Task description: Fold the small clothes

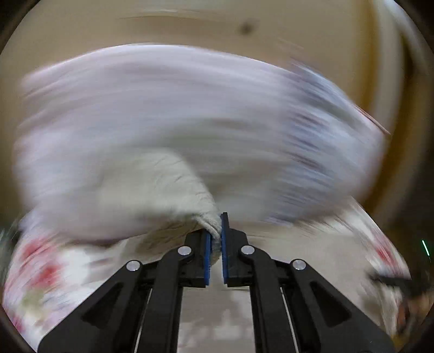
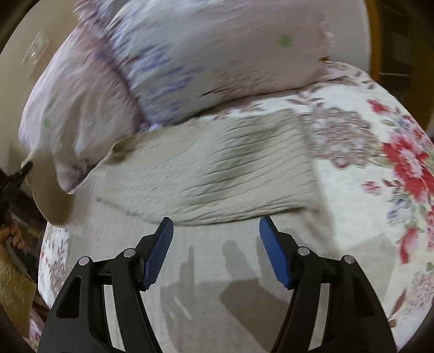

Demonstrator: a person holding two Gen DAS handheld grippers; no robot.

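A small beige ribbed garment (image 2: 206, 173) lies spread on the floral bedspread (image 2: 352, 206), just ahead of my right gripper (image 2: 215, 236). The right gripper is open and empty, hovering above the bedspread near the garment's front edge. My left gripper (image 1: 216, 239) is shut on an edge of the same beige garment (image 1: 168, 190) and lifts it; the view is heavily blurred. The left gripper also shows small and dark at the far left of the right wrist view (image 2: 16, 176).
Two pale lilac patterned pillows (image 2: 190, 62) lie behind the garment; one shows blurred in the left wrist view (image 1: 190, 114). A beige wall (image 1: 190, 24) stands behind. The bed's left edge (image 2: 46, 244) drops to a brown floor covering.
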